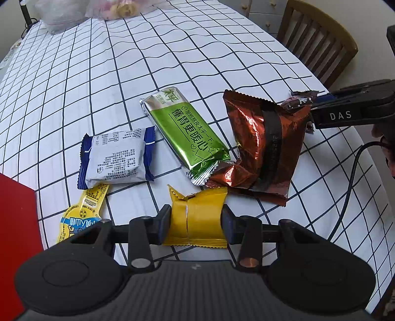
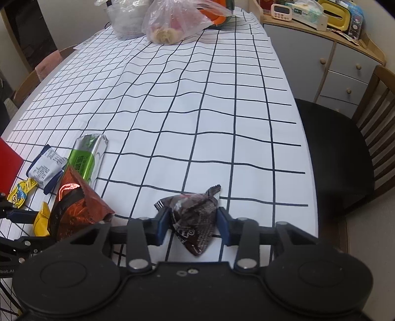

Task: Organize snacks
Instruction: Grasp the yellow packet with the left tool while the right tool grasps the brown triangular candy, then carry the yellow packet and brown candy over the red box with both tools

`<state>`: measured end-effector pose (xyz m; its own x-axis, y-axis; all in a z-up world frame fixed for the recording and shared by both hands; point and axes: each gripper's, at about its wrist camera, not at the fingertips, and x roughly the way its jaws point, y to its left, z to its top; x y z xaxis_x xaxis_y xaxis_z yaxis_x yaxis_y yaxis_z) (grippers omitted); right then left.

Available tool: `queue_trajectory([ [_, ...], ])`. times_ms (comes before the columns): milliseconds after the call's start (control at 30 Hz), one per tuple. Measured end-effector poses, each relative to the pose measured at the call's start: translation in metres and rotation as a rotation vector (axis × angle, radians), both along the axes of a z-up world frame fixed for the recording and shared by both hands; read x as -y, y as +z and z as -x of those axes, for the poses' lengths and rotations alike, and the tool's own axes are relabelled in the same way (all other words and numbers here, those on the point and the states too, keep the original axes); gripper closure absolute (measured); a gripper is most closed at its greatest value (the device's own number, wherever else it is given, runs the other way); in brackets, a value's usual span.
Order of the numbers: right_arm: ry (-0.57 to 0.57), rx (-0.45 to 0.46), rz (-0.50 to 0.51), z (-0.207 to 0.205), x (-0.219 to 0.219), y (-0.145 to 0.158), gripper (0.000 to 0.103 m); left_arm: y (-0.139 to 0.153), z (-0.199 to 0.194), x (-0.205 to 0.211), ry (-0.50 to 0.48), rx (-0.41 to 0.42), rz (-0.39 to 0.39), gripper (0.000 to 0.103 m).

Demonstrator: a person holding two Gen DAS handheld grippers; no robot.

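Observation:
My left gripper [image 1: 196, 221] is shut on a yellow snack packet [image 1: 196, 217] just above the checked tablecloth. Beyond it lie a green bar [image 1: 187, 133], a blue-and-white packet [image 1: 116, 158], a copper-brown foil bag [image 1: 261, 145] and a yellow jelly cup [image 1: 79, 219]. My right gripper [image 2: 193, 221] is shut on a dark brown chocolate packet [image 2: 195, 219], to the right of the copper bag [image 2: 74, 205]; it also shows in the left wrist view [image 1: 345, 113]. The green bar [image 2: 85, 158] and blue-and-white packet [image 2: 47, 169] lie to its left.
A red box [image 1: 14, 214] stands at the left edge, also in the right wrist view [image 2: 7, 165]. Plastic bags [image 2: 172, 22] sit at the table's far end. A wooden chair [image 1: 318, 42] and a black-seated chair [image 2: 338, 153] stand at the right side, near a cabinet [image 2: 321, 61].

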<state>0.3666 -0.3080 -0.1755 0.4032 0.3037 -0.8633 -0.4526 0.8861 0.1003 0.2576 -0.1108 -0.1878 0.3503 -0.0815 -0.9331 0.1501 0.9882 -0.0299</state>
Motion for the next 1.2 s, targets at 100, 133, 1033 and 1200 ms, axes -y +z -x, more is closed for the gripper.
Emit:
queue_trajectory([
  [100, -0.017, 0.008, -0.003, 0.003, 0.002, 0.001, 0.070, 0.001, 0.002, 0.000, 0.021, 0.005, 0.007, 0.062],
  [133, -0.023, 0.011, -0.003, 0.003, 0.002, 0.001, 0.071, 0.003, 0.003, -0.001, 0.030, 0.008, 0.009, 0.062],
  [1033, 0.023, 0.105, -0.178, 0.100, -0.003, 0.116, 0.073, 0.099, 0.072, -0.039, 0.249, 0.147, 0.074, 0.062],
  [1200, 0.077, 0.115, -0.211, 0.123, -0.031, 0.131, 0.073, 0.118, 0.092, -0.061, 0.276, 0.164, 0.072, 0.062],
])
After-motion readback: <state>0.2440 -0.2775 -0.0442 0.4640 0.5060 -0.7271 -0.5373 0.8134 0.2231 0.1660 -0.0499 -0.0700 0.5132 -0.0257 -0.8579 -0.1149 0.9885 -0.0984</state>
